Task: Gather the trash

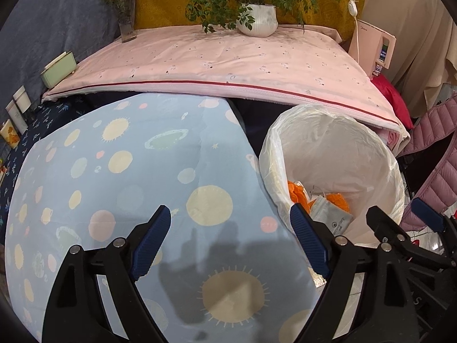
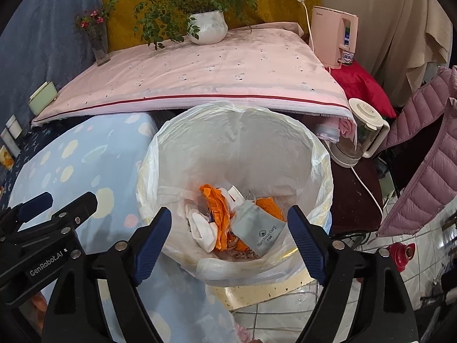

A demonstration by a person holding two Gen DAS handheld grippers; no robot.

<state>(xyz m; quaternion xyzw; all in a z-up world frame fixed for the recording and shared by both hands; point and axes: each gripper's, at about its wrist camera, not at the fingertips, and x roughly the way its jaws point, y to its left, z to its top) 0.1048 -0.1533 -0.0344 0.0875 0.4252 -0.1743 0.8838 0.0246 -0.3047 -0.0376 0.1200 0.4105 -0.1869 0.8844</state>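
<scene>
Right gripper (image 2: 229, 237) is hovering over the lined trash bin (image 2: 320, 154), its jaws standing wide apart with nothing between them. Trash is lying at the bin's bottom: crumpled orange wrappers (image 2: 217, 211), white tissue (image 2: 201, 228) and a grey printed pouch (image 2: 257, 228), all showing in the gap between the blue pads. Left gripper (image 1: 230, 238) is sitting at about 9 o'clock from the bin, over the planet-print cloth (image 1: 128, 171) covering the tabletop; its jaws are likewise apart and empty, and the cloth beneath them is showing no loose item. In the left wrist view the bin is lying at 2 o'clock from the gripper. Judged from this arrangement, the drop looks complete and the step in hand is clearing away. To do it well, the right gripper should be rising straight up before swinging aside, keeping its pads off the thin liner rim (image 2: 177, 125), which could snag and tip the bin.
</scene>
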